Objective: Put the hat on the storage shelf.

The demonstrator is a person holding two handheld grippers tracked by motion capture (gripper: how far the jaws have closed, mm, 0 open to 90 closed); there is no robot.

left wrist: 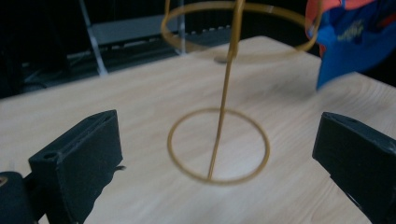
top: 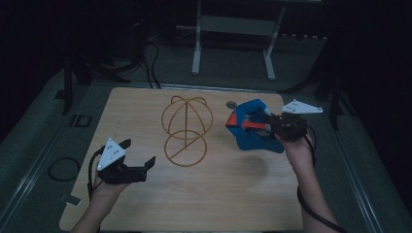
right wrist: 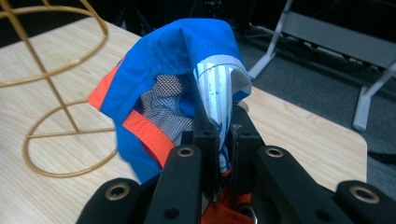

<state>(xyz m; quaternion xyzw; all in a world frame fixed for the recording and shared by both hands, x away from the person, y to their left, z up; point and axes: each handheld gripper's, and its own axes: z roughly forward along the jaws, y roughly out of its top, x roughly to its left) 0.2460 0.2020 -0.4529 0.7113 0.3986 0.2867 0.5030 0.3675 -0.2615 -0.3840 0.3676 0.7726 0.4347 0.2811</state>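
A gold wire stand (top: 185, 130) rises from a flat ring base (left wrist: 218, 145) in the middle of the wooden table (top: 145, 204); its rounded wire top (right wrist: 46, 70) is bare. Right of it, a blue and orange cap (top: 250, 131) hangs lifted off the table, with my right gripper (top: 266, 125) shut on it. In the right gripper view the jaws pinch the cap's (right wrist: 173, 70) white-lined fabric edge. My left gripper (top: 140, 153) hovers at the front left, open wide and holding nothing. In the left gripper view it (left wrist: 217, 140) faces the stand, with the cap (left wrist: 350, 42) at the upper right.
A small dark disc (top: 231, 104) lies near the table's far edge, behind the cap. A metal frame (top: 233, 29) stands on the floor beyond the table. A cable loop (top: 63, 168) lies on the floor to the left.
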